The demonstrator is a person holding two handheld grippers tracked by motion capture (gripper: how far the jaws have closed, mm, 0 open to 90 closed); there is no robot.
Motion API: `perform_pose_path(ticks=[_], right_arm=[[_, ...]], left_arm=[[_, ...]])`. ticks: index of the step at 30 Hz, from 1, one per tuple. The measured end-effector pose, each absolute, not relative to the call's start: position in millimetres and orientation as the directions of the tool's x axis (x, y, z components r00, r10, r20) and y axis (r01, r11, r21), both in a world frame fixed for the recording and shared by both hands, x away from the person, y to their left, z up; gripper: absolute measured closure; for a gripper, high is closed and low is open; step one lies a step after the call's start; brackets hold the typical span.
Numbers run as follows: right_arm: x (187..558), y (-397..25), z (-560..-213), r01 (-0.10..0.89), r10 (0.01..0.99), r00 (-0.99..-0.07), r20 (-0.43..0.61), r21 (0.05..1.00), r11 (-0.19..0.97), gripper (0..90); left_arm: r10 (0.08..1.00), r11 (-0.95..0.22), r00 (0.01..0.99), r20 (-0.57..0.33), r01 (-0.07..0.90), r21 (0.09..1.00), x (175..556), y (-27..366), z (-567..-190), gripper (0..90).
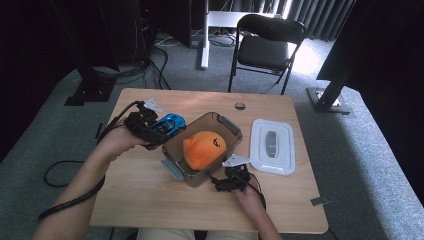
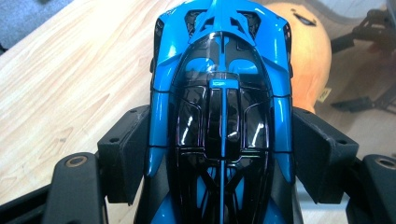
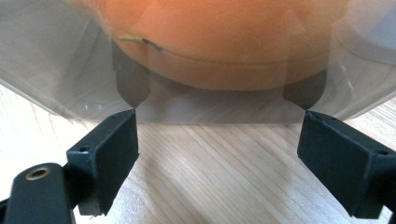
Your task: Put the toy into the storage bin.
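This looks like a lab or test room, set up for filming. Black curtains (image 1: 30,55) hang all around, so the room is dark at the sides. Dark metal posts (image 1: 82,60) stand on the grey carpet (image 1: 360,150), with flat feet on the floor. Black cables (image 1: 155,65) run over the carpet behind a small wooden bench (image 1: 145,200). One black folding chair (image 1: 267,45) stands alone at the back, next to a white stand (image 1: 206,35). There is tape (image 1: 320,201) stuck on the carpet by the bench. A person sits at the bench with cabled tongs (image 1: 152,127) in each hand.
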State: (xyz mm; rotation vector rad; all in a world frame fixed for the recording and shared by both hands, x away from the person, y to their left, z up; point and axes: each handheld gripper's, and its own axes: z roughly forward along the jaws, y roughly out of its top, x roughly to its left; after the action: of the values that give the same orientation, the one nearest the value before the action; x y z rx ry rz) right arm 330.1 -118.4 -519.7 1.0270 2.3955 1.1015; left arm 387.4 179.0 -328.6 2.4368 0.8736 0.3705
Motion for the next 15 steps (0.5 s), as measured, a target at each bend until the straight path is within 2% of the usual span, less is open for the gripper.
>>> perform_pose_path(ticks=[15], right_arm=[[327.9,-117.1,-524.7,0.489,0.729,-0.685,0.021,0.754,0.438,12.2]], left_arm=[[0.613,-0.678,0.788,0.056,0.488,0.549,402.2,136.2,-336.4,28.4]])
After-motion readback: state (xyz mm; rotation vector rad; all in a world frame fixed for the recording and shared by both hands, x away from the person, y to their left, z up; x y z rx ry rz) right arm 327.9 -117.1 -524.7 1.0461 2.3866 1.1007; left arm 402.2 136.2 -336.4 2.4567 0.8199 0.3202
